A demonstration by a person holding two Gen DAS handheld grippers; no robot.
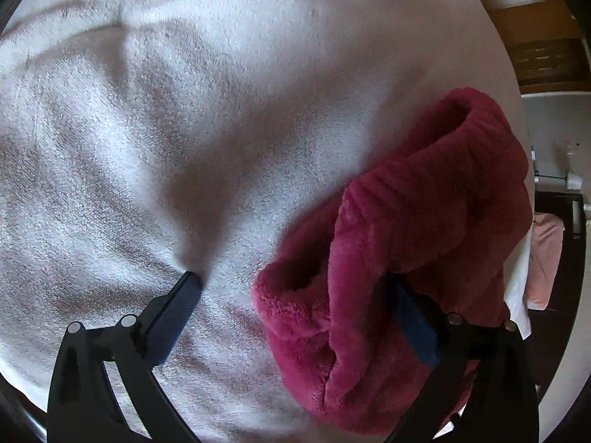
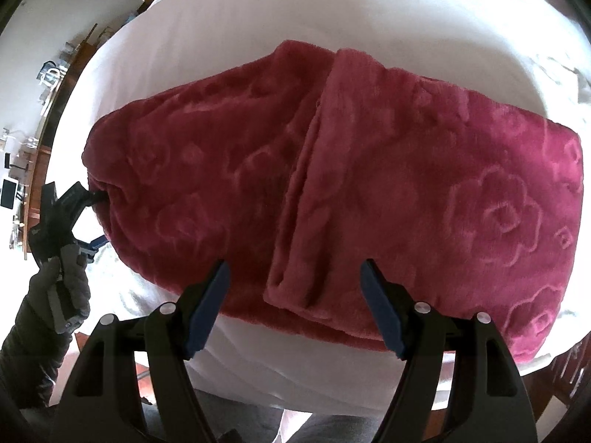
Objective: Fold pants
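The dark red fleece pants (image 2: 369, 184) lie folded across the white bed cover (image 2: 332, 29), with a narrower fold running down the middle. My right gripper (image 2: 295, 273) is open and empty, hovering just above the near edge of the pants. My left gripper (image 1: 291, 280) is open wide at the left end of the pants (image 1: 406, 240); its right finger is tucked into the fleece, its left fingertip (image 1: 190, 280) presses the white towel-like cover (image 1: 184, 129). The left gripper also shows in the right wrist view (image 2: 94, 217), held by a gloved hand.
A wooden floor and furniture (image 1: 543, 59) lie beyond the bed's edge. A pink cloth (image 1: 546, 258) hangs at the right. A desk with small items (image 2: 22, 170) stands along the wall at the left.
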